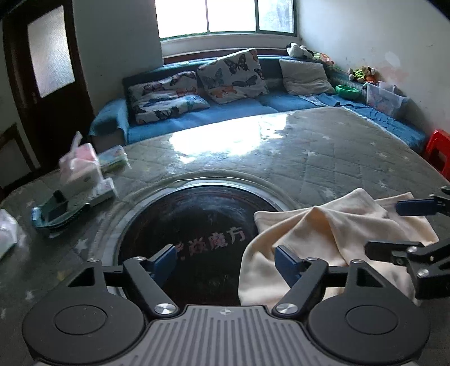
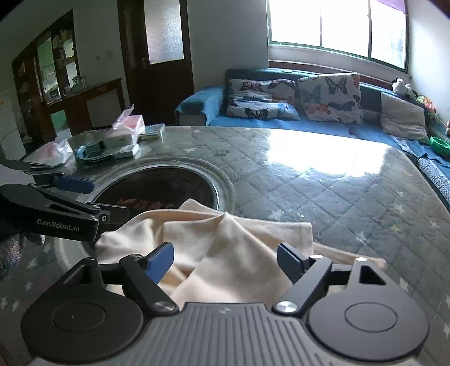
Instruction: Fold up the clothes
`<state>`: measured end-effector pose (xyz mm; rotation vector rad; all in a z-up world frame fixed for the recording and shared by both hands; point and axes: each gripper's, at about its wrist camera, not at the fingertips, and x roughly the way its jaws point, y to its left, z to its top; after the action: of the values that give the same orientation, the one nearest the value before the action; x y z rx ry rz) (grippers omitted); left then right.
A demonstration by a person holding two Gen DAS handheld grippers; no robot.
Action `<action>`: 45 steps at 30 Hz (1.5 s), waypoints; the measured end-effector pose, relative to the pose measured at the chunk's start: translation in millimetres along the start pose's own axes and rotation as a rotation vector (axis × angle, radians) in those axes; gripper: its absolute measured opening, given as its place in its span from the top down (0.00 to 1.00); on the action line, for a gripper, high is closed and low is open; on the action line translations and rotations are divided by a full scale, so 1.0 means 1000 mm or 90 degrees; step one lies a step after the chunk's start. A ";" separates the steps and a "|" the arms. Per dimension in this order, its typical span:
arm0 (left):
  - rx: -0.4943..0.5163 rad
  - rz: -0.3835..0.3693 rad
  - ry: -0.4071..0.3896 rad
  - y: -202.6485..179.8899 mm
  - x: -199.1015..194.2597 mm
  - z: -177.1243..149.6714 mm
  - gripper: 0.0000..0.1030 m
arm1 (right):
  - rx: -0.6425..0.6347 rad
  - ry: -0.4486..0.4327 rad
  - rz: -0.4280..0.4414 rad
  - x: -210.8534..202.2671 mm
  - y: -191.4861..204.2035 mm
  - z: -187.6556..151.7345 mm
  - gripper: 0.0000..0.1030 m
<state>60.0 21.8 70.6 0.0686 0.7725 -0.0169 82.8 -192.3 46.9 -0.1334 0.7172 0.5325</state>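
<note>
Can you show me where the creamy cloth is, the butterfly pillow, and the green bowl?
cream cloth [image 2: 239, 239]: right wrist view, on its rumpled middle.
butterfly pillow [image 1: 232, 74]: left wrist view, on the upright pillow's printed front.
green bowl [image 1: 348, 91]: left wrist view, on its rim, at the sofa's right end.

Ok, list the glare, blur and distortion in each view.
Left wrist: window glare whitens the glossy quilted grey table cover; the pink-and-white packets smear with motion blur; fisheye bows the edges. Right wrist: same glare patch, blown-out window, sharper cream cloth.
</note>
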 end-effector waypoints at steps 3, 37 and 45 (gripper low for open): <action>-0.008 -0.024 0.017 0.004 0.016 0.004 0.25 | 0.001 0.012 0.003 0.020 -0.004 0.008 0.25; -0.044 0.057 -0.041 0.066 -0.047 -0.047 0.93 | 0.041 -0.061 -0.083 -0.026 -0.041 0.004 0.94; -0.125 0.099 -0.029 0.116 -0.106 -0.088 0.94 | 0.050 -0.081 -0.093 -0.047 -0.039 -0.014 0.99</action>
<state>-72.3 142.7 88.7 -0.0576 0.7180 0.2045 65.1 -249.9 64.7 -0.0766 0.5990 0.3694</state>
